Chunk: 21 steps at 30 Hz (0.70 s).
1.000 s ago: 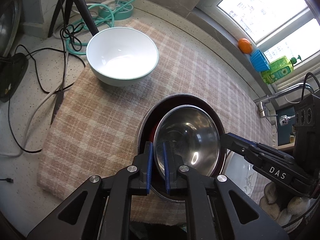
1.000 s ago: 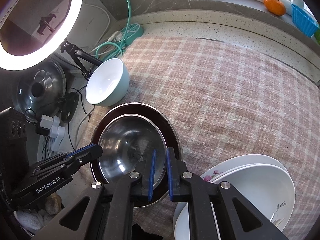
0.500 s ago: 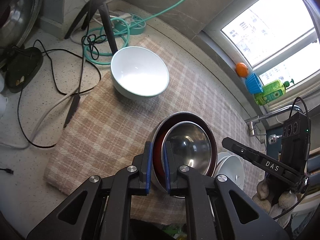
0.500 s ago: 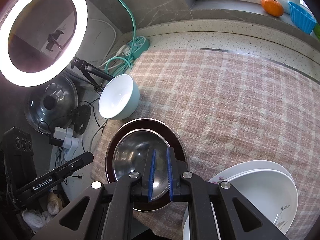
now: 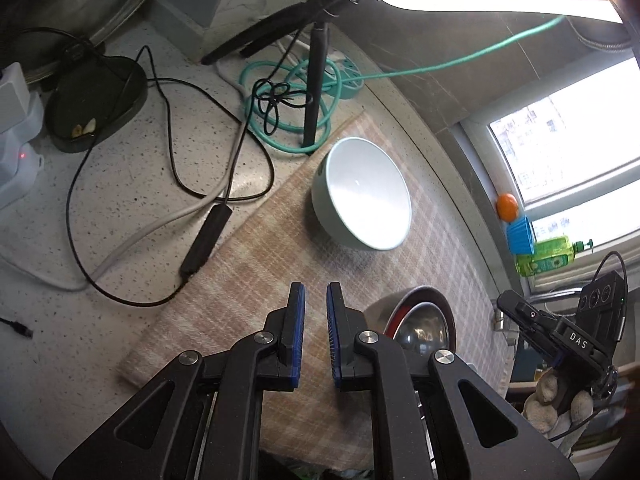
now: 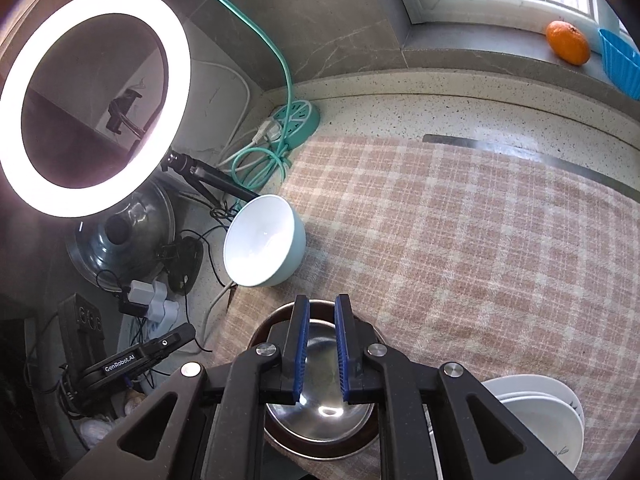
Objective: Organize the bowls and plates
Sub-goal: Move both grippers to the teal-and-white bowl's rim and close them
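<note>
The left gripper [image 5: 316, 300] hangs over the pink-and-cream checked cloth [image 5: 256, 248], its blue-padded fingers drawn close together with only a narrow slot between them and nothing held. The cloth shows through that slot. The right gripper [image 6: 322, 312] is in the same condition: pads nearly together, nothing between them, positioned above the polished steel bowl [image 6: 320, 412].

The steel bowl sits nested inside a dark brown round bowl [image 6: 276, 322], whose rim shows all round it; the pair stands near the edge of the cloth. In the left wrist view the same steel bowl [image 5: 424, 328] appears to the right of the left gripper, apart from it, with the brown bowl's red inner wall [image 5: 400, 312] visible at its side.

A pale green ceramic bowl with a white inside [image 5: 364, 196] stands upright and alone at the far corner of the cloth, close beside a black tripod leg [image 5: 314, 92] and well apart from the nested pair. In the right wrist view the same bowl [image 6: 264, 248] lies beyond the nested pair, not touching it.

White plates [image 6: 540, 412] are stacked at the lower right of the right wrist view, just beside the nested bowls; one carries a faint dark sprig print.

A lit ring lamp [image 6: 92, 108] stands at the left.
</note>
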Tool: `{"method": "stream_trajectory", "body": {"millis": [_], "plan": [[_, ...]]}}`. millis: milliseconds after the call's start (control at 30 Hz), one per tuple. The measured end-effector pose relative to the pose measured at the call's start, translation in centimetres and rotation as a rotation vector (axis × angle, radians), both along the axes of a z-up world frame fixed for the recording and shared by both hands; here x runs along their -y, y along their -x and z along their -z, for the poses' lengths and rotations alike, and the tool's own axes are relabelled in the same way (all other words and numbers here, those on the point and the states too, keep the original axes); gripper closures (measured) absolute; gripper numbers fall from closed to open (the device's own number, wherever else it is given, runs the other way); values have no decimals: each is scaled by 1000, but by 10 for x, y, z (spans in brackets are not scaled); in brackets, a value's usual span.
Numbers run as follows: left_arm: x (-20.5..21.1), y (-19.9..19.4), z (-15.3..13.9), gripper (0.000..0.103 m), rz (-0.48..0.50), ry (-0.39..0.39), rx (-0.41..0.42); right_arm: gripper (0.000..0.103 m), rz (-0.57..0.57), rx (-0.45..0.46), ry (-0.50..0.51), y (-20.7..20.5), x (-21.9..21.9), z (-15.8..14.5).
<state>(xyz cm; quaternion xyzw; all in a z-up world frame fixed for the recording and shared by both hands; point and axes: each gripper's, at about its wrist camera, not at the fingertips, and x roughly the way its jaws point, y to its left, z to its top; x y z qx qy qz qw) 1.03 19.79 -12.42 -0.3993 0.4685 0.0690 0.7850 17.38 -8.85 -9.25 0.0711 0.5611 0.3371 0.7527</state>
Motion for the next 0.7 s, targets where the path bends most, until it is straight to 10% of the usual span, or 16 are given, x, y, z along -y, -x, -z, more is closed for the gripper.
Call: {"method": "stream_trajectory", "body": {"millis": [700], "plan": [[-8, -40, 22, 94, -40, -37, 14, 87, -113, -98, 26, -59, -96, 33]]}}
